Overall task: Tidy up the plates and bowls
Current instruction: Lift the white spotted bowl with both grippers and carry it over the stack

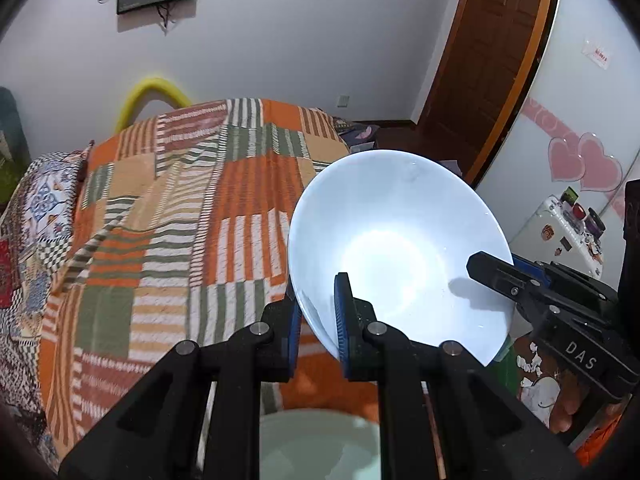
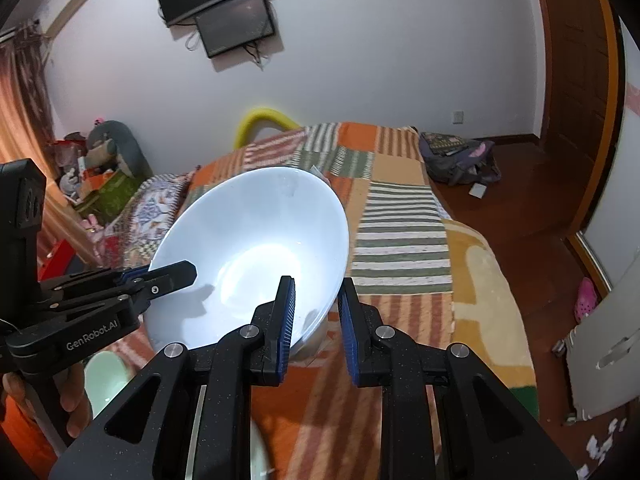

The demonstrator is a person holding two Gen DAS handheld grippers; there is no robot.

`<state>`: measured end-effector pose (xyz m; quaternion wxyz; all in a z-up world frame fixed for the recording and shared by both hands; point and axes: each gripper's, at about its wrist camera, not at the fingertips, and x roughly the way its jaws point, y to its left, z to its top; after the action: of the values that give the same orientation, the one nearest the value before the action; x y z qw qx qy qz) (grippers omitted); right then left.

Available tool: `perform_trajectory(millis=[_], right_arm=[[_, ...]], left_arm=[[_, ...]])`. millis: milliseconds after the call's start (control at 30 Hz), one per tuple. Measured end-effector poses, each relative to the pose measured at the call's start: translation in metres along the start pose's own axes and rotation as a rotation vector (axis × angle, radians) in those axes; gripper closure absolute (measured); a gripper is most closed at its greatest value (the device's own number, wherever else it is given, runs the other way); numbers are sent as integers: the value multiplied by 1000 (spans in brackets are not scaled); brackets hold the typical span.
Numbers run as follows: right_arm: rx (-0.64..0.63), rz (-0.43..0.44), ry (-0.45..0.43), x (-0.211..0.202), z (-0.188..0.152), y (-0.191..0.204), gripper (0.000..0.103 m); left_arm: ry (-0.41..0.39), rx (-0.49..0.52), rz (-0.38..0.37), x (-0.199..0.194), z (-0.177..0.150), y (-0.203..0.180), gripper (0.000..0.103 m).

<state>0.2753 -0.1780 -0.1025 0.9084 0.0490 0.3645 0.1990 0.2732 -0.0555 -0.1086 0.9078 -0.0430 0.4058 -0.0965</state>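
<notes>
Left gripper [image 1: 318, 312], black frame with blue ribbed pads, is clenched on the left rim of a large white glossy ceramic bowl [image 1: 400, 248], one pad inside the wall, one outside. The bowl is held clear above a bed covered in an orange, green and cream striped patchwork blanket [image 1: 180, 208], over its near edge, and is tilted so that its hollow faces both cameras. Right gripper [image 2: 316, 312], same build, grips the opposite, right rim of that bowl [image 2: 256, 248] the same way, rim pinched between its pads. Each gripper shows in the other's view, biting the far rim, with a hand [image 2: 72, 404] around the left handle. Below the lifted bowl, at the near edge of the blanket [image 2: 400, 232], lies a pale green dish [image 1: 320, 444], partly hidden by the gripper frames.
</notes>
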Motion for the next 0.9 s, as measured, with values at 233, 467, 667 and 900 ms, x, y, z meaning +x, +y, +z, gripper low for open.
perform_trajectory(millis=[233, 467, 667, 900], right_arm=[[-40, 38, -17, -14, -14, 34, 83], [-74, 106, -1, -15, -31, 69, 83], [-115, 164, 19, -10, -41, 104, 83], [-152, 235, 47, 0, -56, 140, 83]], left_arm=[[-19, -30, 16, -50, -33, 20, 88], [-29, -62, 62, -90, -65, 51, 88], [-39, -114, 104, -120, -93, 81, 88], [-45, -182, 158, -144, -122, 118, 88]])
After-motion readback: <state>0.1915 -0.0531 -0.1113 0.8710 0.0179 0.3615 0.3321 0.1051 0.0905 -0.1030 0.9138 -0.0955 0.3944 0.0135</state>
